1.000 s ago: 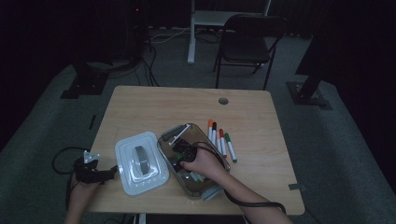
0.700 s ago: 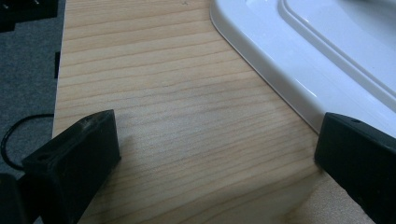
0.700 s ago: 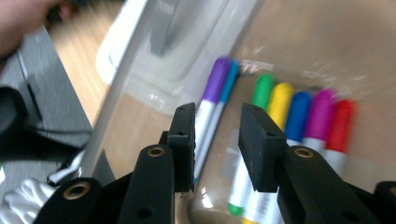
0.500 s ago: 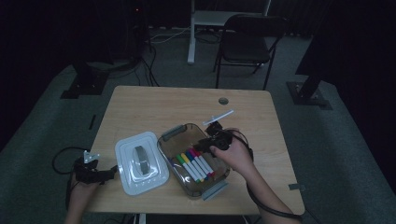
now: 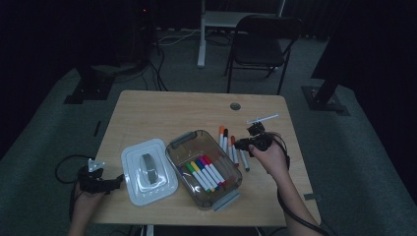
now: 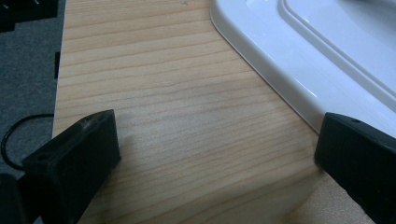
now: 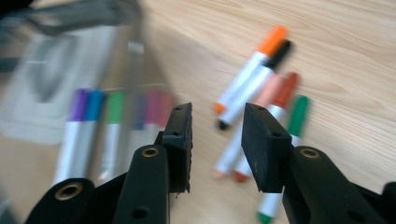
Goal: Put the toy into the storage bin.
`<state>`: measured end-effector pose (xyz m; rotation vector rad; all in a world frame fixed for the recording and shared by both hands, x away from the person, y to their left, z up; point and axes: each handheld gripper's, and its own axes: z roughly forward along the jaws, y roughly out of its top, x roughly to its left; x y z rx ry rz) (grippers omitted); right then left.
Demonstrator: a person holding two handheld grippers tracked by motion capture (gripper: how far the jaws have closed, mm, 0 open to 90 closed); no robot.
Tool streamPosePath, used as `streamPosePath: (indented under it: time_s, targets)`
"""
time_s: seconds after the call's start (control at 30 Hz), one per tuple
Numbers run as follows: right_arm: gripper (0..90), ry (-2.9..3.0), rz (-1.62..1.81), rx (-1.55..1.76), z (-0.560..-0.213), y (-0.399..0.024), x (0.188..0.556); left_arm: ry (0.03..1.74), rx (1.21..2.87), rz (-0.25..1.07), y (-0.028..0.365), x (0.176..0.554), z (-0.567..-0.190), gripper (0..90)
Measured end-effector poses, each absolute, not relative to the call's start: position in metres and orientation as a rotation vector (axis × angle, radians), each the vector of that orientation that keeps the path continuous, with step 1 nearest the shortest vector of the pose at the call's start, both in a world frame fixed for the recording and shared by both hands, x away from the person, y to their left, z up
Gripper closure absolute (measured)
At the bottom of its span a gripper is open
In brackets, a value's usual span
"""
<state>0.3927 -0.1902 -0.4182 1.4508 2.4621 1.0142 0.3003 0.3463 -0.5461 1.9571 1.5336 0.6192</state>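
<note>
Loose markers [image 5: 231, 147] lie on the desk [image 5: 162, 110], just right of the clear box [image 5: 204, 167]: orange [image 7: 254, 60], black [image 7: 266, 70], a pale red one, red [image 7: 280, 95], green [image 7: 294, 121]. They sit side by side, roughly parallel, caps pointing to the far side of the desk in the high view. None is gripped.

Right tongs [image 5: 244, 144] hover just beside and above that loose row, on its right edge, hand [image 5: 268, 155] behind them. In the right gripper view the two black pads stand a narrow gap apart with nothing between them; the loose markers show through and past the gap. The jaws have just been opening a little, no marker between them.

The box is a clear grey tub with grey latches at both ends, set at an angle near the middle of the desk. Inside it a row of markers [image 5: 206, 172] lies flat on the bottom: yellow, blue, green, purple, pink and red caps can be made out. The right gripper view shows these blurred, on the left.

White lid [image 5: 147, 169] lies flat on the desk just left of the box, with a grey handle in its middle.

Left tongs [image 5: 115, 181] rest at the near left edge of the desk, tips just beside the lid's corner. In the left gripper view the jaws are wide apart, bare wood between them, and the right jaw sits against the lid rim [image 6: 289, 70]. Nothing held.
</note>
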Motion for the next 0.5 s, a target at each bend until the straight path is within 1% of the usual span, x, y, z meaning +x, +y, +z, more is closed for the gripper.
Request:
streamPosePath:
  time_s: [0.33, 0.5]
  targets:
    - [65.2, 2.429, 0.816, 1.609, -0.477, -0.204, 0.418, 1.534, 1.957, 0.619, 0.346, 0.3, -0.546, 0.5]
    - [66.2, 2.446, 0.743, 1.643, -0.498, -0.201, 0.426, 1.534, 1.957, 0.619, 0.346, 0.3, -0.546, 0.5]
